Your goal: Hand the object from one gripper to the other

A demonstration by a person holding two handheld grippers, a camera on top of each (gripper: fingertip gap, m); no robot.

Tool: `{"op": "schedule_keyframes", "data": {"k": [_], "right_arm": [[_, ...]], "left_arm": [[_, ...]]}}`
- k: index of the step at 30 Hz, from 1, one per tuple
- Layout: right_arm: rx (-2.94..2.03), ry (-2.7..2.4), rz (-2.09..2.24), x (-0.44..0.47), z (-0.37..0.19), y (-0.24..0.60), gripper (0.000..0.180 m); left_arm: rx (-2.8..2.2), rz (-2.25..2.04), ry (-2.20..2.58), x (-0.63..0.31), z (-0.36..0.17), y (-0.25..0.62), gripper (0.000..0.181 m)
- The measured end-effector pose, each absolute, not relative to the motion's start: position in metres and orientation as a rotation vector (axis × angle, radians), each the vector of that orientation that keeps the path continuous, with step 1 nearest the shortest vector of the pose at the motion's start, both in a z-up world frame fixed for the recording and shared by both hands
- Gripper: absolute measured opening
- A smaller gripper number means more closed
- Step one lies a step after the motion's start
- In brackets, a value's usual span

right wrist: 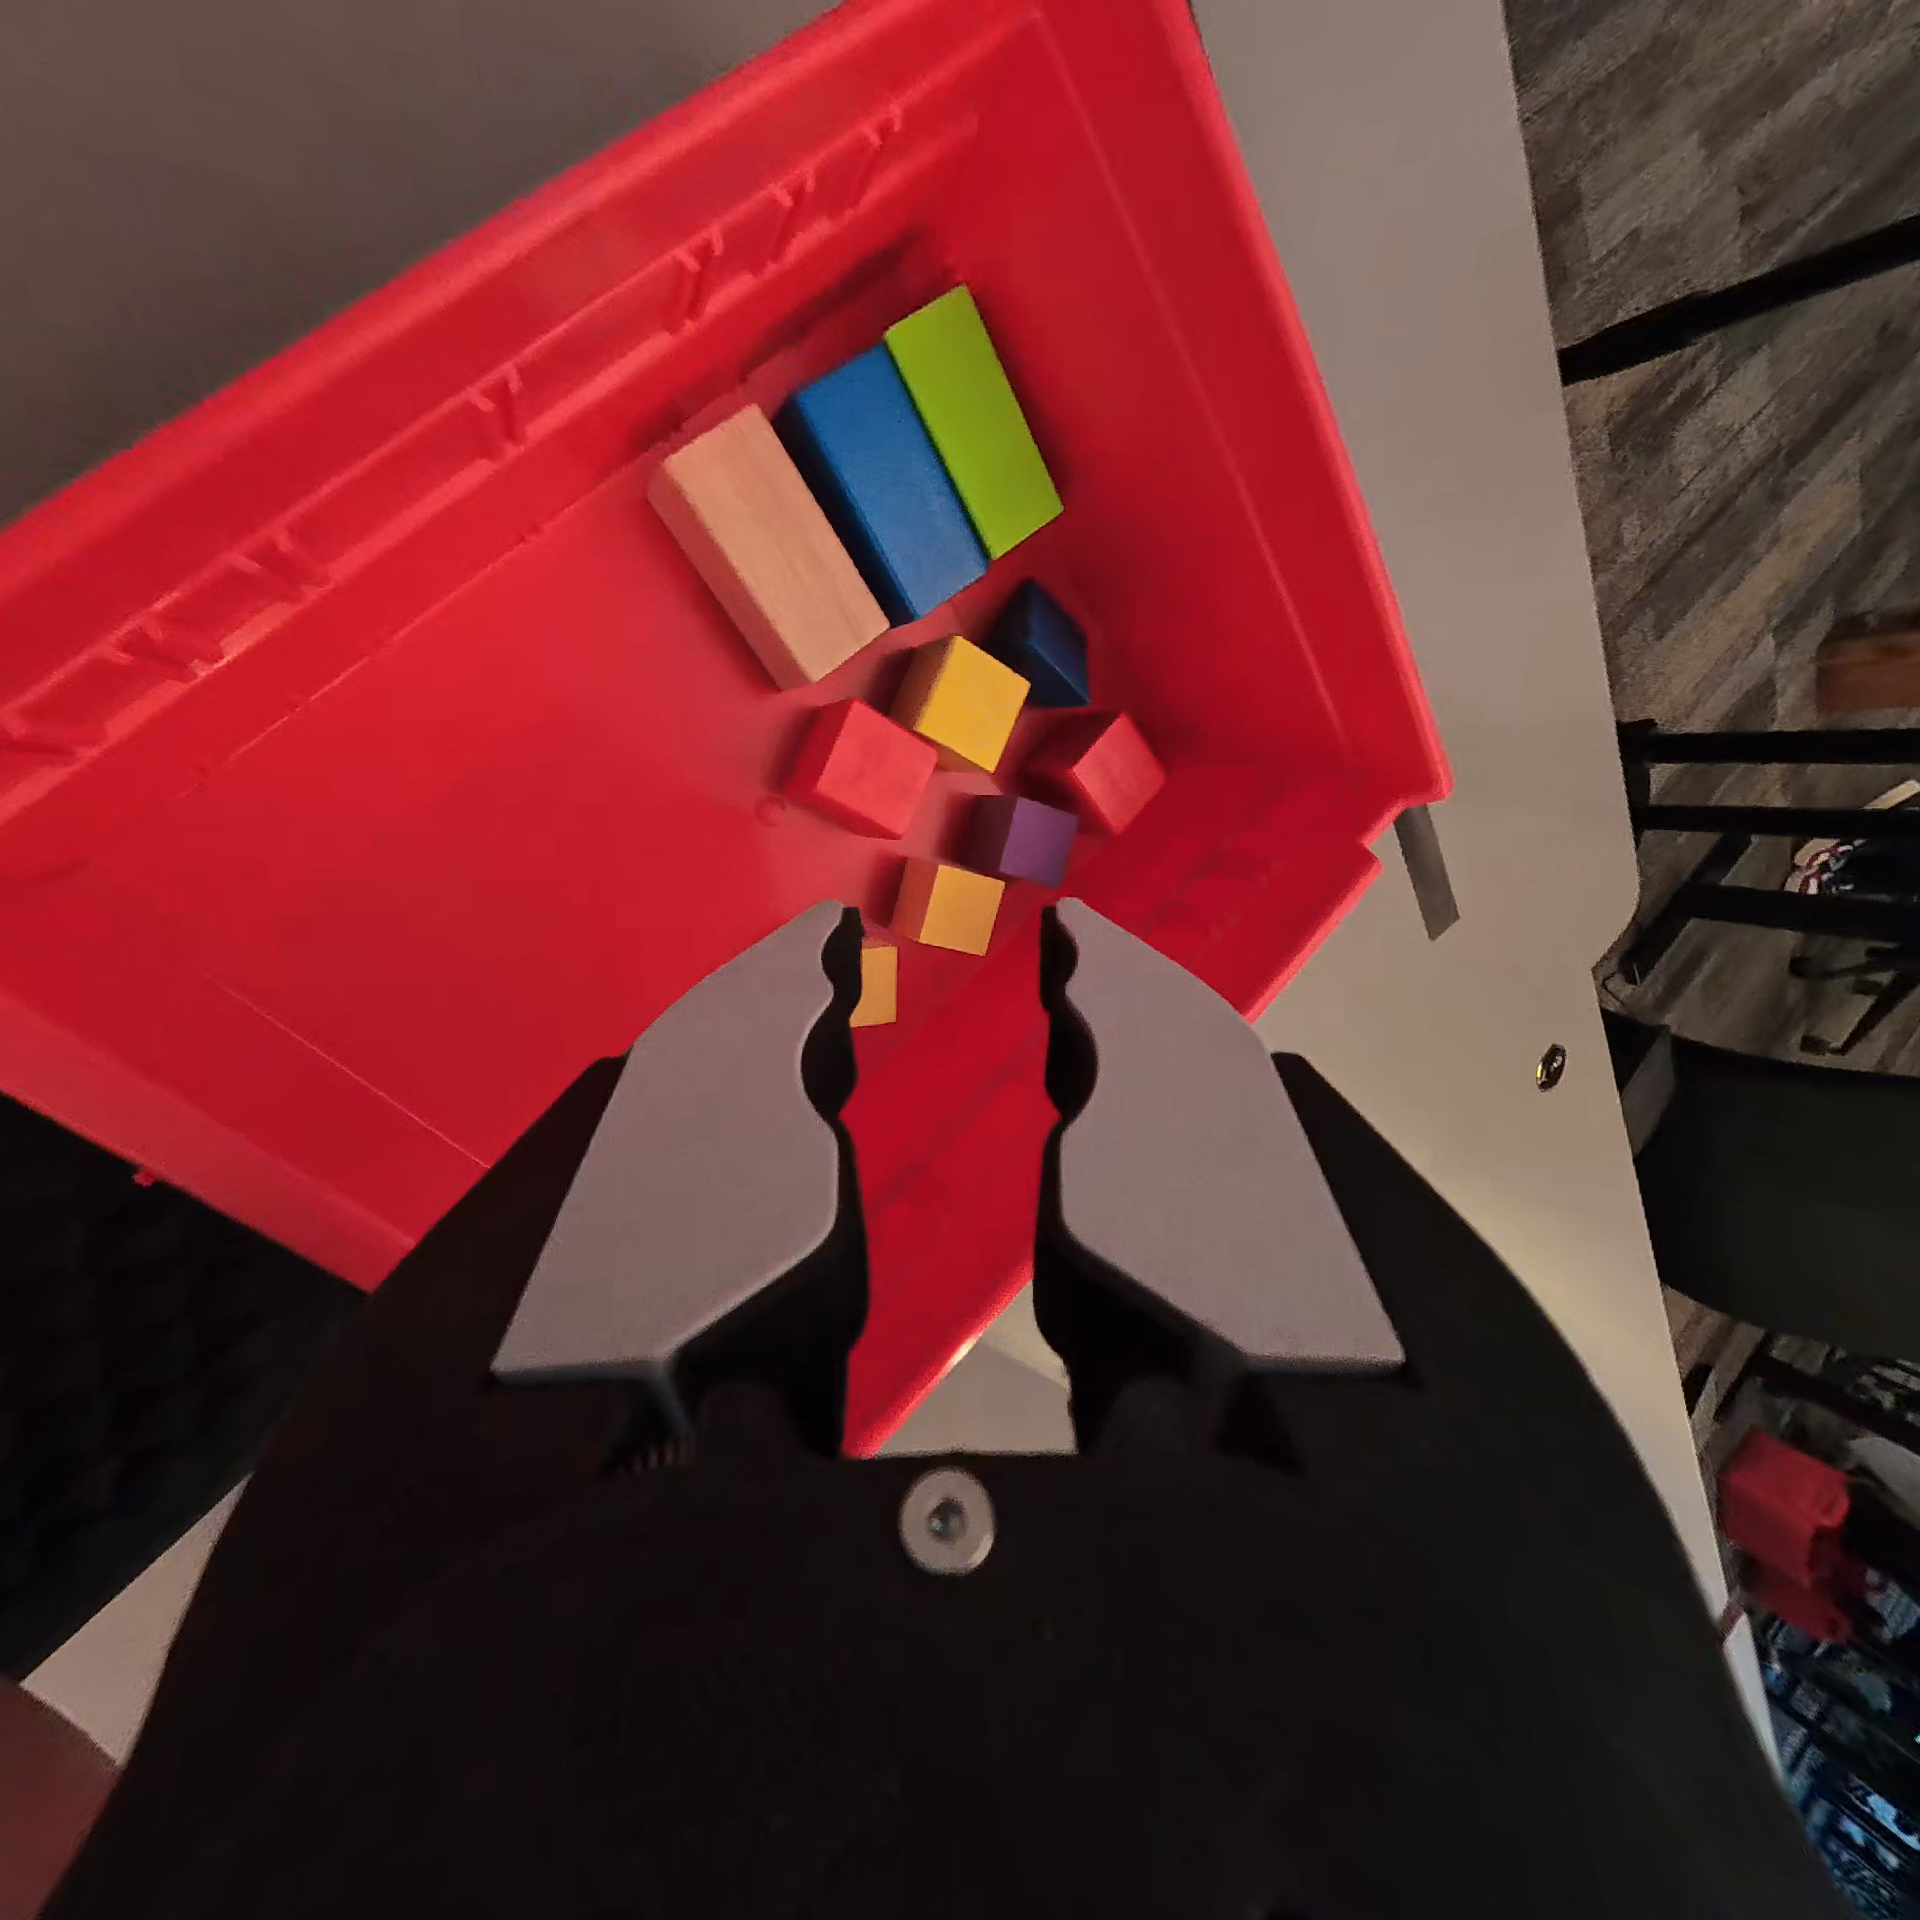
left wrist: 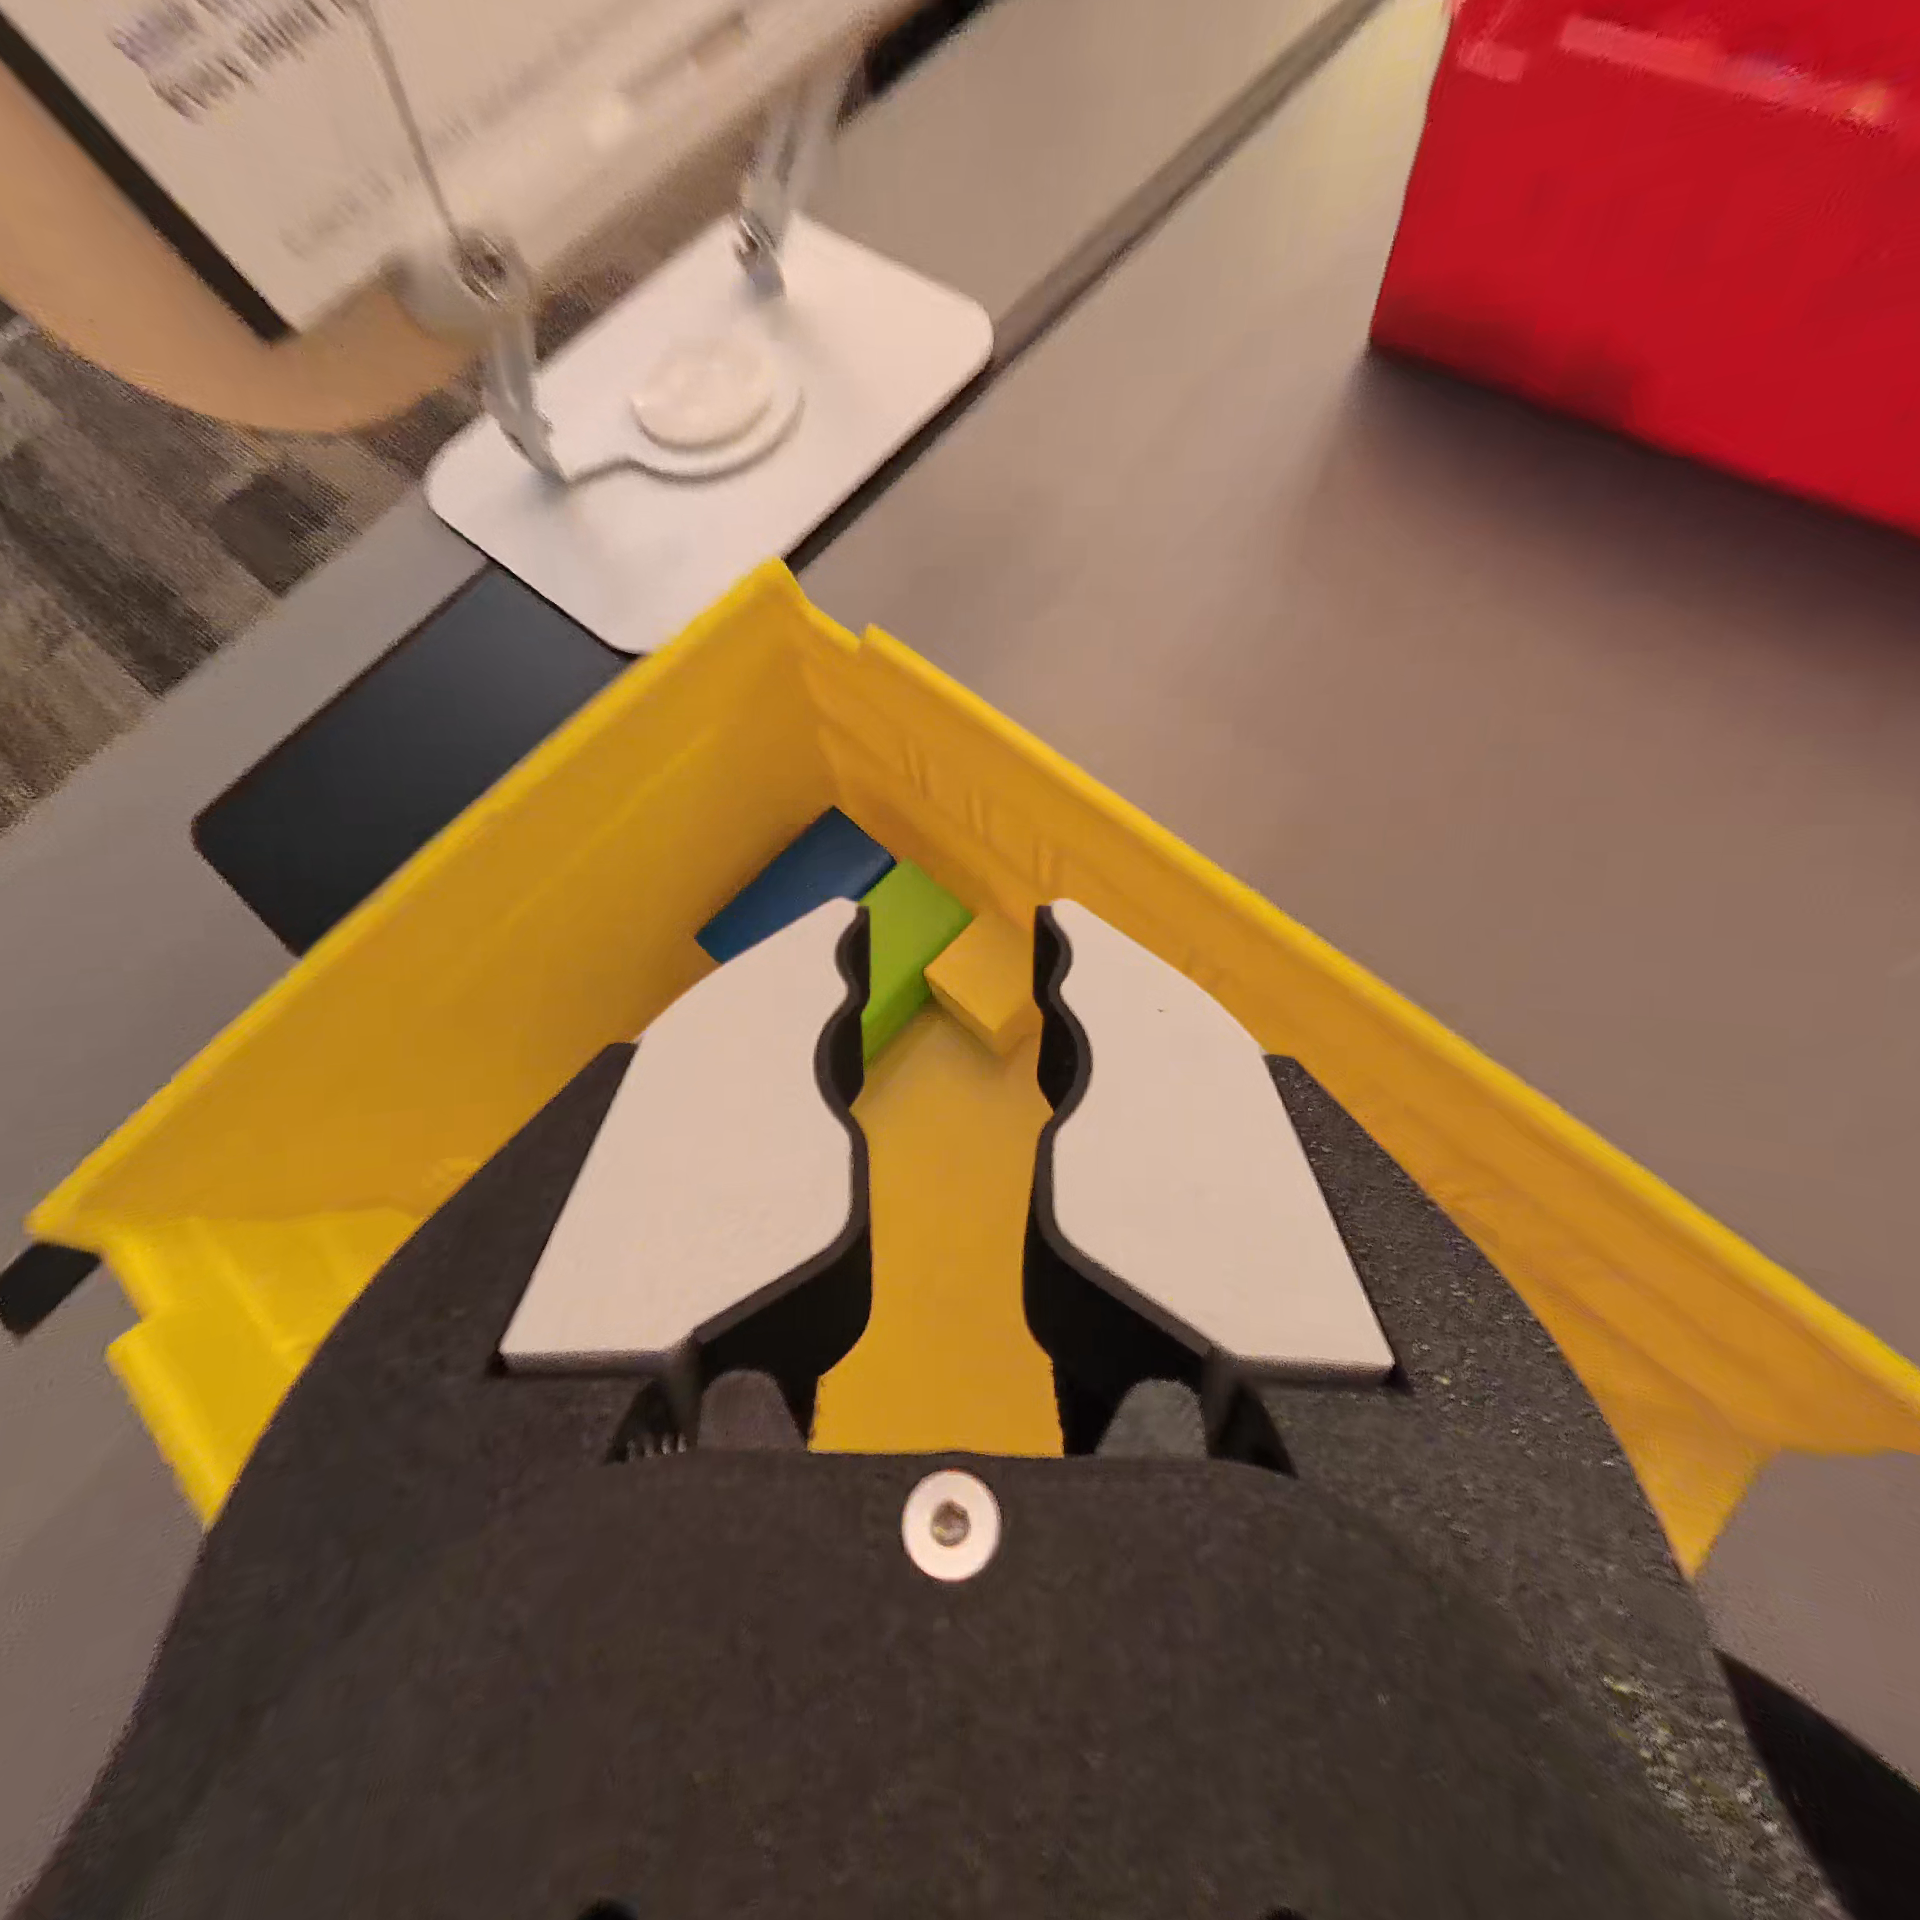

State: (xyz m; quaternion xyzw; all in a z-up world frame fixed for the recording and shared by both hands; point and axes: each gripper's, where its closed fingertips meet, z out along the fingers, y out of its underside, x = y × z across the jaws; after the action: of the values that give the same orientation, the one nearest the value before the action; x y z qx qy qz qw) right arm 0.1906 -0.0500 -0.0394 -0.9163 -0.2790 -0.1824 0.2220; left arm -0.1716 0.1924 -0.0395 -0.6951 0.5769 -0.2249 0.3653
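The left tool (left wrist: pixel 948 914) is held open and empty inside the yellow bin (left wrist: pixel 644 935), aimed at the yellow block (left wrist: pixel 982 995) in its corner. The right tool (right wrist: pixel 948 920) is also held open and empty, above the red bin (right wrist: pixel 416 779) of blocks.

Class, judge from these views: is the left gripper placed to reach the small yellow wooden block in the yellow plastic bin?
Probably yes. The left gripper is open, with the small yellow wooden block just beyond its fingertips, nothing between them. The green block beside it crowds one side.
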Motion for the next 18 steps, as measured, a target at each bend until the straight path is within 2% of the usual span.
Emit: {"op": "schedule_keyframes", "data": {"k": [5, 11, 13, 18], "right_arm": [[-2.563, -0.802, -0.474, 0.191, -0.049, -0.053, 0.034], [-2.590, -0.820, -0.415, 0.188, -0.058, -0.055, 0.033], [-2.596, -0.831, -0.405, 0.186, -0.061, -0.055, 0.033], [-2.633, -0.883, -0.376, 0.181, -0.070, -0.058, 0.027]], "left_arm": [[-1.690, -0.498, 1.723, -0.162, -0.081, 0.183, 0.042], [-1.625, -0.374, 1.853, -0.163, -0.114, 0.185, 0.040], [-1.602, -0.299, 1.889, -0.164, -0.122, 0.187, 0.032], [-1.563, -0.234, 1.906, -0.156, -0.129, 0.190, 0.037]]}}
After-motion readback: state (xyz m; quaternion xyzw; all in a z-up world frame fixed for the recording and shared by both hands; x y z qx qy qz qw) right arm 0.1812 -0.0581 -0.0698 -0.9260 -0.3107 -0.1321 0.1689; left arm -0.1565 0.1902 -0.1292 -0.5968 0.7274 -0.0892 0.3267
